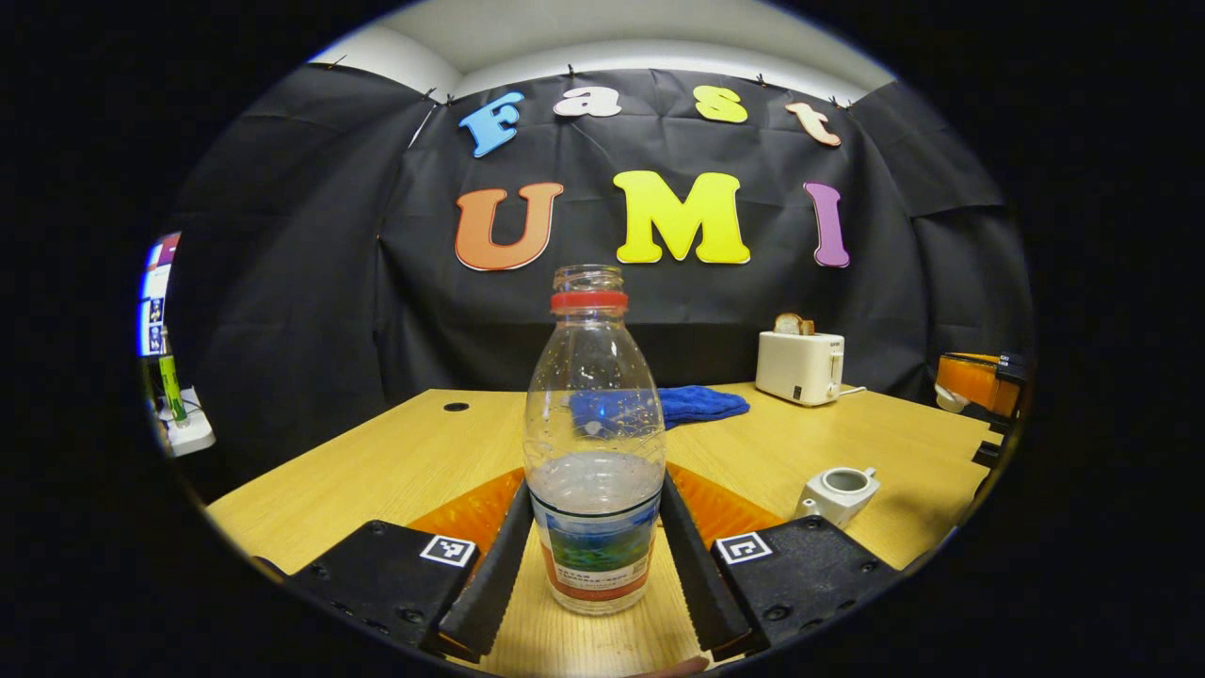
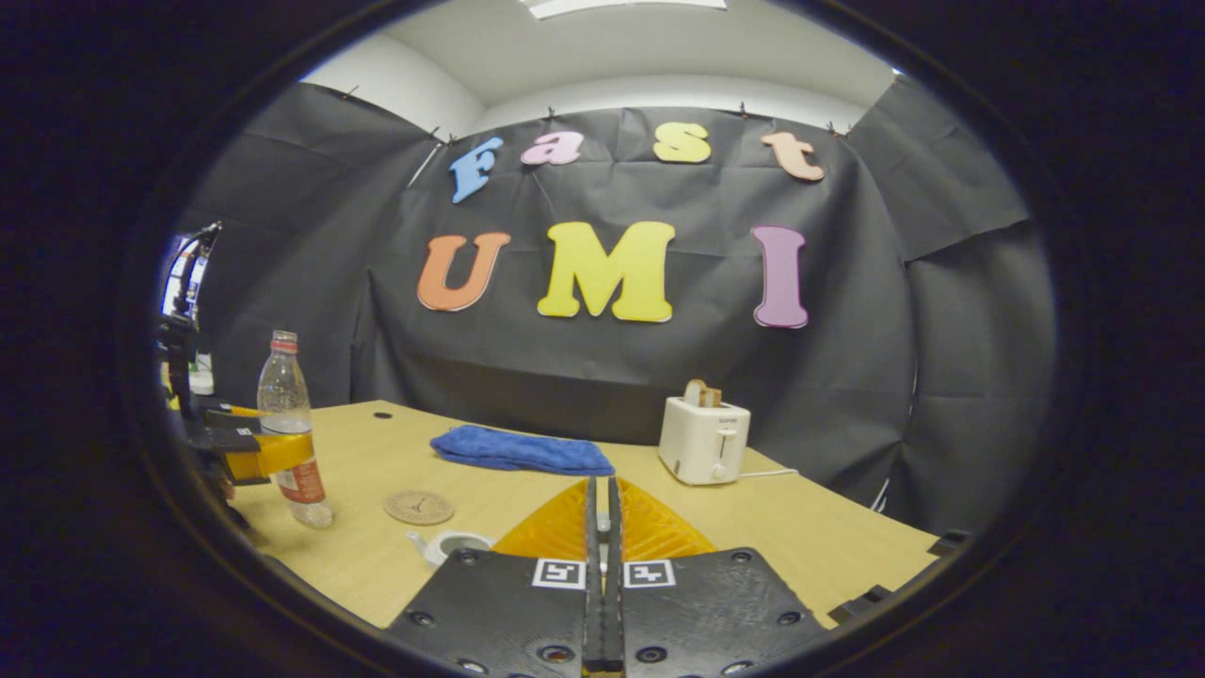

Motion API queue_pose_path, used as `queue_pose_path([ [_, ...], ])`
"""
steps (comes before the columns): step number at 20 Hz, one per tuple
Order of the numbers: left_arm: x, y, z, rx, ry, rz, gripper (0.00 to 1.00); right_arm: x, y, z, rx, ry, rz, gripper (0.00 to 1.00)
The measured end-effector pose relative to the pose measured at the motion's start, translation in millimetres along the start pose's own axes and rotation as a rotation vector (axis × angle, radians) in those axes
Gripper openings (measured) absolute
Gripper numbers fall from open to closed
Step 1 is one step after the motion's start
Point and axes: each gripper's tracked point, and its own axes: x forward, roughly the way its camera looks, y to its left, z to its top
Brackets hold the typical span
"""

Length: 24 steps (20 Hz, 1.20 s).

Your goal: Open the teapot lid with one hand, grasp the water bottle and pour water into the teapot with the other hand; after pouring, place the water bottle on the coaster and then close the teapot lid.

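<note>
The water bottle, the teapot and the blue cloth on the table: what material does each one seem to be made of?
The water bottle looks like thin clear plastic: you see the cloth through it, and it carries a printed label. The teapot seems glazed ceramic, white and smooth with a soft shine, though plastic cannot be excluded. The blue cloth looks like soft terry fabric, lying rumpled and matte.

We are in a staged recording booth: black cloth (image 2: pixel 904 377) pinned as walls around a wooden desk (image 2: pixel 800 527) set with a toaster (image 2: pixel 703 439) and a blue towel (image 2: pixel 518 450).
</note>
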Motion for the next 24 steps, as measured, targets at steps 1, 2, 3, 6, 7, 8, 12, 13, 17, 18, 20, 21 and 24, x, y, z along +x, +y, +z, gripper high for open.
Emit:
queue_pose_path([
  [1, -2.4, 0.6, 4.6, 0.041, 0.011, 0.014, 0.77, 0.1, -9.4, -1.1, 0.004, 0.003, -0.018, 0.0],
  [2, -4.9, -0.5, 9.1, 0.091, 0.019, 0.022, 0.77, 1.0, -17.8, -3.8, 0.009, 0.009, -0.033, 0.0],
  [3, -7.3, -2.6, 13.4, 0.144, 0.03, 0.032, 0.77, 0.9, -24.7, -6.5, 0.019, 0.018, -0.042, 0.0],
  [6, -9.4, -11.1, 21.9, 0.312, 0.069, 0.054, 0.76, 2.7, -44.0, -18.6, 0.05, 0.053, -0.059, 0.0],
  [7, -9.1, -14.7, 23.2, 0.372, 0.084, 0.063, 0.76, 4.6, -49.1, -20.7, 0.055, 0.065, -0.065, 0.0],
  [8, -10.4, -19.2, 24.6, 0.432, 0.094, 0.073, 0.76, 5.3, -55.6, -23.0, 0.06, 0.074, -0.073, 0.0],
  [12, -7.4, -33.2, 19.0, 0.614, 0.157, 0.076, 0.76, 7.7, -76.5, -24.6, 0.1, 0.089, -0.097, 0.0],
  [13, -7.1, -34.9, 18.4, 0.669, 0.17, 0.08, 0.76, 7.4, -81.2, -24.7, 0.11, 0.091, -0.103, 0.0],
  [17, -1.9, -41.4, 17.0, 0.904, 0.201, 0.073, 0.75, 10.9, -93.4, -29.9, 0.12, 0.102, -0.124, 0.0],
  [18, -3.3, -44.8, 11.6, 0.967, 0.222, 0.058, 0.75, 11.0, -95.7, -30.4, 0.118, 0.106, -0.131, 0.0],
  [20, -1.8, -47.5, 2.4, 1.054, 0.248, 0.041, 0.75, 10.0, -101.0, -30.6, 0.122, 0.106, -0.14, 0.0],
  [21, -0.5, -52.1, 3.7, 1.101, 0.252, 0.039, 0.75, 10.6, -102.2, -30.4, 0.124, 0.106, -0.143, 0.0],
  [24, -4.3, -60.4, 7.0, 1.226, 0.264, 0.028, 0.75, 12.5, -107.8, -31.7, 0.122, 0.11, -0.157, 0.0],
])
